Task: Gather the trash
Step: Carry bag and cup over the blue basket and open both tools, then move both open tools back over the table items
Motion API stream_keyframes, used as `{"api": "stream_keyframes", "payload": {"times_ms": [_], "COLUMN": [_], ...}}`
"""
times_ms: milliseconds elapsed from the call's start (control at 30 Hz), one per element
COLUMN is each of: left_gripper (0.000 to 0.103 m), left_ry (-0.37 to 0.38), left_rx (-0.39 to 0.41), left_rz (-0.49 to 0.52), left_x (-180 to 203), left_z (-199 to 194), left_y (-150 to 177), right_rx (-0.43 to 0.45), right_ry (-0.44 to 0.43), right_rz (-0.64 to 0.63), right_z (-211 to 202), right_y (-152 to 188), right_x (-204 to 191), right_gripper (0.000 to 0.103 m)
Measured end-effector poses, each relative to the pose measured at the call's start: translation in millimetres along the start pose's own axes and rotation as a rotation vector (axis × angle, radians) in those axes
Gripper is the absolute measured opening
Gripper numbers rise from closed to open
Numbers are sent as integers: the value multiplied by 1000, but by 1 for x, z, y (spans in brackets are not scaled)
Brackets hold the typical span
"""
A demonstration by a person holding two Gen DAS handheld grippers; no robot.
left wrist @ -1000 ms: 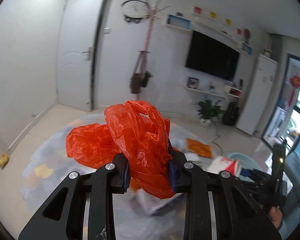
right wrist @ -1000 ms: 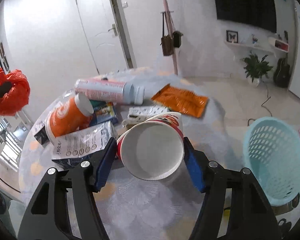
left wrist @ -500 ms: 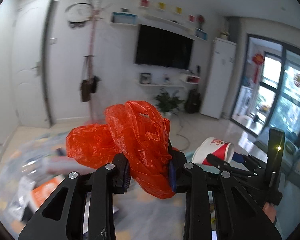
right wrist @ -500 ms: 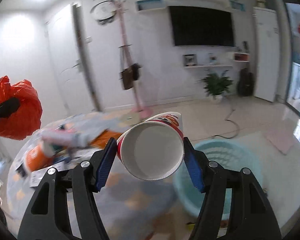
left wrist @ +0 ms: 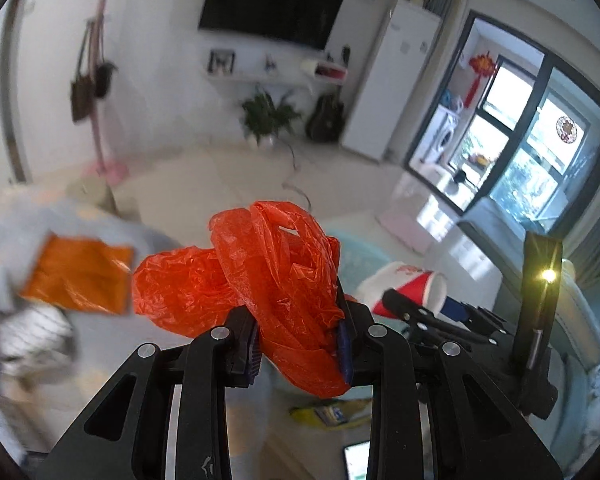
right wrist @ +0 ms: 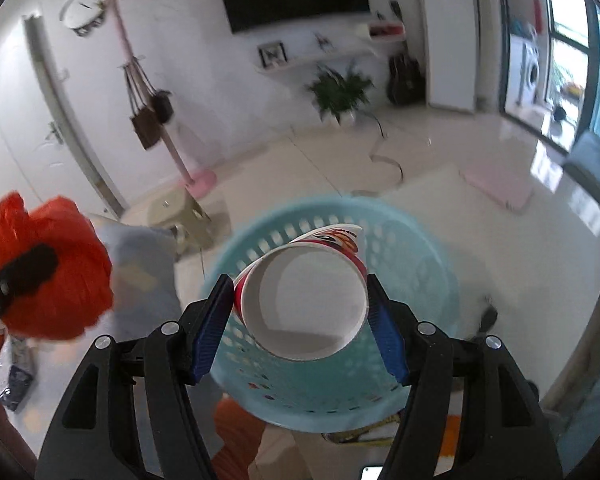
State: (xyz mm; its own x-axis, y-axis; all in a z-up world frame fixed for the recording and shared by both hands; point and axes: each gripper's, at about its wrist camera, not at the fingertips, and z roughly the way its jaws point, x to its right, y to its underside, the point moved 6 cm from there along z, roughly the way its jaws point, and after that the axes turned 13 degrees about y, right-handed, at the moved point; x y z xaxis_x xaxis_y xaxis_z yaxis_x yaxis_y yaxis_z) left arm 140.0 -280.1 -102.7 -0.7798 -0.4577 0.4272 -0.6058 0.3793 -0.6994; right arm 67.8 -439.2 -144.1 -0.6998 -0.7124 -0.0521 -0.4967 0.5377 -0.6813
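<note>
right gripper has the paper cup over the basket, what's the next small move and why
Probably open the right gripper and let the paper cup drop. Its jaws are shut on the cup, and in the right wrist view the cup appears to sit inside the rim of the blue basket below. The left gripper, clamping the orange plastic bag, can follow.

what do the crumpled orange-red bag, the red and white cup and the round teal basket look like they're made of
Crumpled orange-red bag: thin glossy plastic film, judging by its translucent creases. Red and white cup: likely coated paper, with a matte white inside and printed wall. Round teal basket: moulded plastic, going by its even colour and rows of punched slots.
</note>
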Motion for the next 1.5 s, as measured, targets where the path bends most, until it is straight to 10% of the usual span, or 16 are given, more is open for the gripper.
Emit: {"api": "stream_keyframes", "payload": {"times_ms": [367, 900, 1500], "left_gripper": [50, 69, 70], "left_ry": [15, 22, -202], "left_rx": [-92, 37, 368], "left_rz": [0, 14, -146], "left_x": [-5, 8, -52], "left_z": [49, -17, -241], "left_y": [13, 4, 40], "right_rx": [-118, -40, 237], "right_ry": [38, 28, -272], "right_rz": [12, -3, -298], "right_z": [43, 4, -145], "right_y": [19, 13, 34], "right_x": [12, 6, -150], "right_gripper": [64, 67, 67]}}
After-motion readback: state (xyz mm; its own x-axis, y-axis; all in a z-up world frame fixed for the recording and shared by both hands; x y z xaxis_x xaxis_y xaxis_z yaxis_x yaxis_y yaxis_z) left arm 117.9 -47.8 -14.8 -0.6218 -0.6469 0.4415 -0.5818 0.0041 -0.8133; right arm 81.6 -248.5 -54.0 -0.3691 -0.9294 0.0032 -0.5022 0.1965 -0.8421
